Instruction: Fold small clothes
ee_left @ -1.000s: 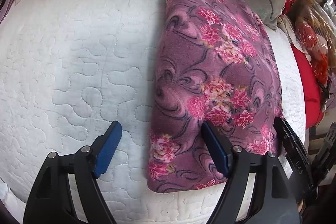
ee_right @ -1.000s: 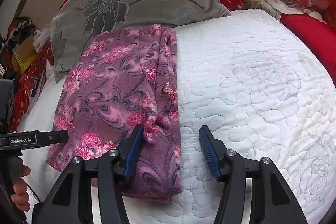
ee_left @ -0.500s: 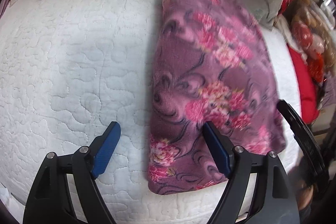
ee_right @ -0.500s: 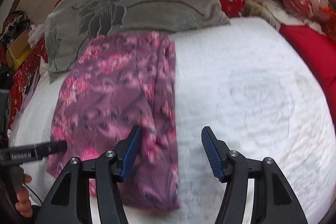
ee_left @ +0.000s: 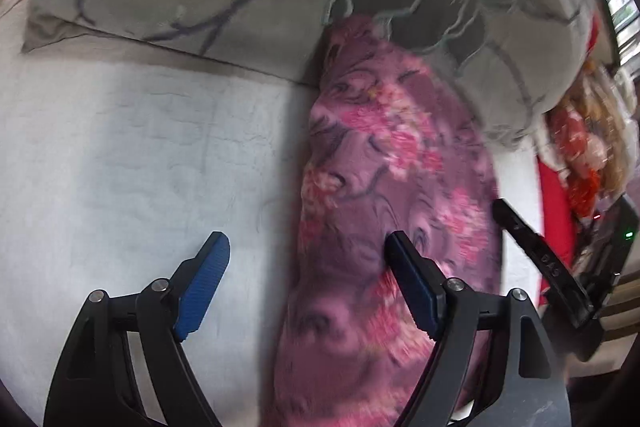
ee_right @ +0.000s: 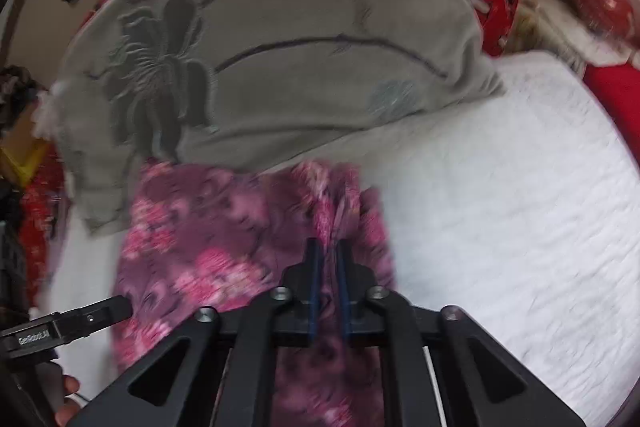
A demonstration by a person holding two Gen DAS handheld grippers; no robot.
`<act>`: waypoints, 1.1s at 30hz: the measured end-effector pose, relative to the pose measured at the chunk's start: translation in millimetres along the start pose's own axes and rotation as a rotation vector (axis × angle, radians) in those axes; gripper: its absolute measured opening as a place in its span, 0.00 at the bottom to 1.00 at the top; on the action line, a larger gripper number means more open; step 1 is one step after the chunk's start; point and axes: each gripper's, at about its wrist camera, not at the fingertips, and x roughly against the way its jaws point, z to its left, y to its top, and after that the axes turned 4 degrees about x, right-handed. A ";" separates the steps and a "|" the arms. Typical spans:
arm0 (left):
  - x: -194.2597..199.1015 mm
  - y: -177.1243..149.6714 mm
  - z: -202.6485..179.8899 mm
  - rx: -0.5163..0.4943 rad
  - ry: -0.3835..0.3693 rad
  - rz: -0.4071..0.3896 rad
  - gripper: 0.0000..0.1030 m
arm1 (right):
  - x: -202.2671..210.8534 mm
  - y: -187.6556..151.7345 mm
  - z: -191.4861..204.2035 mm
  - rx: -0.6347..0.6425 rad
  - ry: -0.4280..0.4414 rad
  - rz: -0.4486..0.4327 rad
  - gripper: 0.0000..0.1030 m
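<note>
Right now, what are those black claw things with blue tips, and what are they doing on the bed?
They are grabbing tools, not a robot. A person holds one in each hand, and each tool carries a small camera looking forward along its two fingers.

One picture comes from the left tool. Its left gripper is wide open, one blue pad over the white quilted bed cover, the other over the purple fleece garment with pink flowers.

The other picture comes from the right tool. Its right gripper has squeezed shut, pinching a bunched fold of that same garment.

Behind the garment lies a big grey pillow with a dark flower pattern. The pictures are blurry, so finer detail is hard to tell.
</note>
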 end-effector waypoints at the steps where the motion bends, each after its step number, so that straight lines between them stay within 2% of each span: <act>1: -4.1 1.3 -1.1 -0.005 0.003 -0.007 0.82 | -6.9 -0.4 -2.8 -0.001 -0.017 0.015 0.07; 2: -1.7 -0.1 -4.1 -0.014 0.008 -0.020 0.82 | -15.5 -2.5 -5.6 0.001 -0.028 0.046 0.07; 4: 2.5 1.1 -7.5 -0.040 0.015 -0.022 0.82 | -12.3 -3.3 -6.0 0.006 -0.019 0.027 0.07; 8: 10.5 -0.8 -2.3 -0.011 -0.001 -0.035 0.82 | 9.5 -5.0 -10.8 -0.030 0.033 -0.039 0.07; 11: 14.0 -8.4 -2.5 -0.011 0.009 -0.047 0.82 | 15.4 -9.3 -11.9 -0.043 0.044 -0.042 0.07; 13: 15.6 -14.2 -5.6 -0.022 0.017 -0.055 0.82 | 16.6 -7.9 -10.1 -0.052 0.086 -0.042 0.11; 15: 14.9 -15.3 -9.5 -0.028 0.019 -0.053 0.82 | 13.4 -8.7 -9.1 -0.046 0.045 -0.023 0.36; 16: 15.0 -15.3 -11.0 -0.033 0.019 -0.052 0.82 | 10.0 -8.6 -7.0 -0.034 0.019 -0.010 0.37; 17: 15.0 -14.3 -12.6 -0.037 0.022 -0.053 0.82 | 4.9 -9.3 -4.6 -0.021 0.009 0.011 0.37; 19: 16.1 -14.5 -17.6 -0.053 0.029 -0.066 0.82 | 1.5 -10.6 2.3 0.015 0.044 0.025 0.24; 20: 16.4 -14.0 -18.8 -0.061 0.034 -0.074 0.82 | 4.1 -11.4 5.8 0.033 0.046 0.012 0.08; 23: 13.8 -14.4 -17.4 -0.062 0.045 -0.079 0.82 | 12.7 -12.9 2.9 0.024 0.041 -0.050 0.08; 26: 4.5 -12.1 -21.4 -0.051 0.042 -0.061 0.82 | -5.5 -18.1 -7.2 0.000 0.011 0.007 0.08; 29: 7.2 -11.9 -21.4 -0.062 0.052 -0.073 0.82 | -1.1 -17.8 -3.1 -0.001 0.018 -0.008 0.09; 30: 8.1 -12.0 -22.7 -0.063 0.055 -0.076 0.82 | 2.8 -17.7 -3.2 -0.011 0.026 -0.011 0.14; 33: 13.2 -14.7 -23.1 -0.061 0.058 -0.082 0.82 | 20.6 -21.2 -5.9 -0.034 0.061 -0.030 0.14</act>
